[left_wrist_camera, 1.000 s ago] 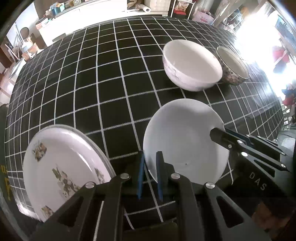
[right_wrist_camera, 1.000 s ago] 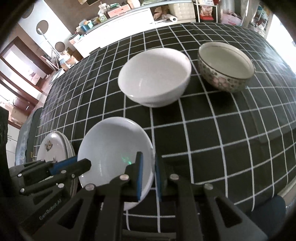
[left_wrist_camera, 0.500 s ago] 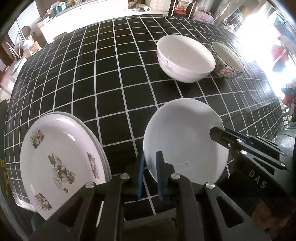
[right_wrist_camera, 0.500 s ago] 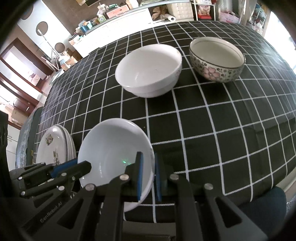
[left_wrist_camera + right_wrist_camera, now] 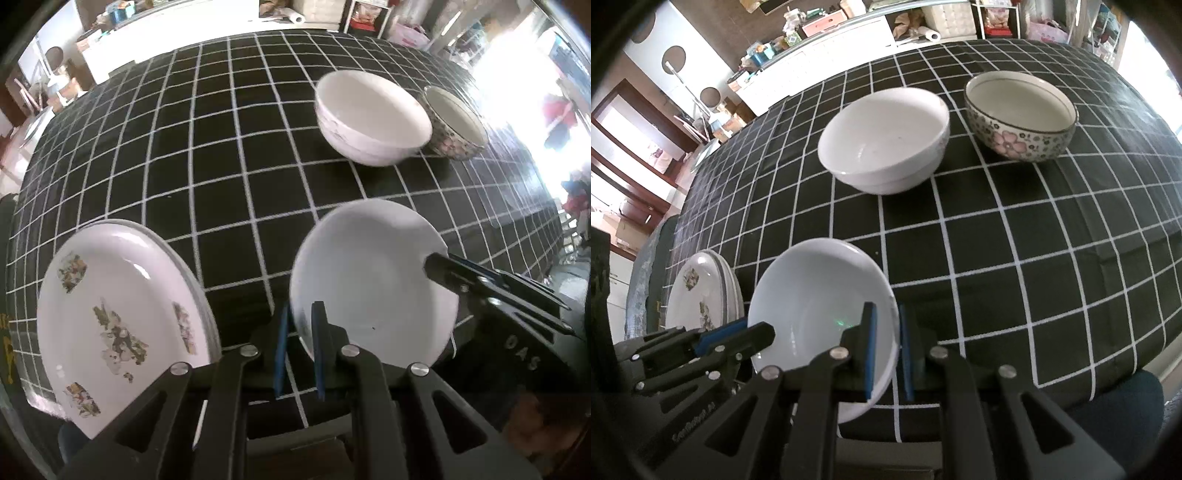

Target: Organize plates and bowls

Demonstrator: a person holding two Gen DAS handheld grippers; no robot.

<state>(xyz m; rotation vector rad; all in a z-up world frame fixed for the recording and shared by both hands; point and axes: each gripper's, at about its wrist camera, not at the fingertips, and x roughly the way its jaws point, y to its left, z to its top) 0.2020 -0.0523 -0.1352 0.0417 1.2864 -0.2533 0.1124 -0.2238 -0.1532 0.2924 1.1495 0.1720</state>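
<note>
A plain white shallow dish [image 5: 369,280] hangs just above the black checked cloth, held from both sides. My left gripper [image 5: 297,317] is shut on its left rim, and my right gripper [image 5: 886,314] is shut on its right rim [image 5: 892,310]. Each gripper shows in the other's view: the right gripper [image 5: 436,266] and the left gripper [image 5: 761,332]. A stack of patterned plates [image 5: 118,317] lies left of the dish, also seen as plates [image 5: 698,295]. Further back stand a white bowl [image 5: 882,140] and a flowered bowl [image 5: 1019,114].
The checked tablecloth [image 5: 1015,258] covers the table, and its near edge drops off at the right [image 5: 1137,354]. A white counter with clutter [image 5: 827,40] runs behind the table. A dark chair back [image 5: 661,236] stands at the left.
The bowls and the cloth have shrunk back a little in both views: the held dish has come up and towards me slightly. Both grips are unchanged.
</note>
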